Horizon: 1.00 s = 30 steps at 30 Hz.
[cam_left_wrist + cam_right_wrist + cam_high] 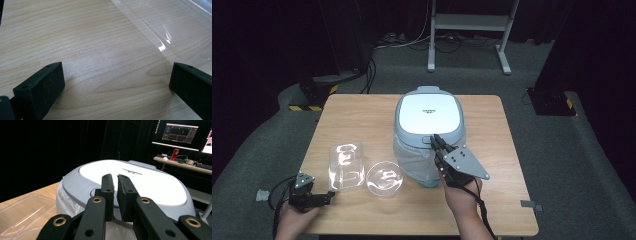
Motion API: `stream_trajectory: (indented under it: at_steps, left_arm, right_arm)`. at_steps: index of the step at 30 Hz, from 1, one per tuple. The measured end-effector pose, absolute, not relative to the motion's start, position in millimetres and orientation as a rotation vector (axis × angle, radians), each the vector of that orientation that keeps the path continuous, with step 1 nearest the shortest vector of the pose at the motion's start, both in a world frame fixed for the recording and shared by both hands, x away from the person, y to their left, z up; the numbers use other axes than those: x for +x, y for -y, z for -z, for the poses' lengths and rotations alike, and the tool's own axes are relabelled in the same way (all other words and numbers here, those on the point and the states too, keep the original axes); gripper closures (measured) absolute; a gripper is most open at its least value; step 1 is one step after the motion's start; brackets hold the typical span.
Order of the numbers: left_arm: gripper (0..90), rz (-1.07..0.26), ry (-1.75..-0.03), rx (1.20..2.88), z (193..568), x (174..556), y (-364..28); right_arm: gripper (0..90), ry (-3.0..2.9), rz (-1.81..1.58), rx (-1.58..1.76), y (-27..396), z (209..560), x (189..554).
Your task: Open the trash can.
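A grey-blue cooker (428, 117) with a white lid stands on the wooden table (362, 115), with thin clear plastic (412, 160) hanging down its front. My right gripper (435, 141) points at the front edge of the lid, near the latch button. In the right gripper view the cooker (150, 185) lies just beyond the right gripper (115, 177), whose jaws stand almost together with nothing between them. My left gripper (331, 196) rests low at the table's near left corner. In the left gripper view the left gripper (116, 72) is open over bare wood.
A clear plastic tray (346, 165) and a clear round bowl (384, 178) lie left of the cooker; the tray's edge (175, 27) lies just beyond the left jaws. A white desk frame (467, 22) stands behind the table. A far desk with a monitor (180, 133) stands beyond the cooker.
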<state>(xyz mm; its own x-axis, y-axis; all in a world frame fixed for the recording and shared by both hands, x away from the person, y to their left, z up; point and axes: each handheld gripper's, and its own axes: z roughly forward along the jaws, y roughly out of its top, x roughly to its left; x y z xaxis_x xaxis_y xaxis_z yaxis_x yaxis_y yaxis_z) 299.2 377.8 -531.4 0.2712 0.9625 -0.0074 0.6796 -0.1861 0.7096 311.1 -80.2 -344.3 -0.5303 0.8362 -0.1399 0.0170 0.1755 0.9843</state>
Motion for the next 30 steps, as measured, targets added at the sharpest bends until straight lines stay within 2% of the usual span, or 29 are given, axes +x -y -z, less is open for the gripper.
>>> stream_trajectory:
  at_steps: [14, 18, 21, 24, 30]
  left_arm:
    - [0.2, -0.606, -1.475, 1.944, 531.4, 299.2, -377.8]
    - [0.2, -0.605, -1.474, 1.945, 531.4, 299.0, -377.7]
    - [0.2, -0.605, -1.473, 1.947, 531.3, 299.1, -377.8]
    - [0.2, -0.608, -1.470, 1.950, 531.3, 299.1, -378.0]
    - [0.2, -0.607, -1.469, 1.949, 531.3, 299.0, -378.0]
  right_arm:
    - [83.7, -1.768, -1.426, 0.830, 76.8, 346.9, 316.3]
    - [88.1, -1.749, -1.409, 0.820, 75.9, 350.5, 313.7]
    - [88.2, -1.746, -1.411, 0.818, 76.1, 351.1, 313.4]
    - [78.7, -1.769, -1.404, 0.816, 74.9, 346.0, 313.9]
    - [69.3, -1.754, -1.390, 0.814, 78.5, 339.1, 310.7]
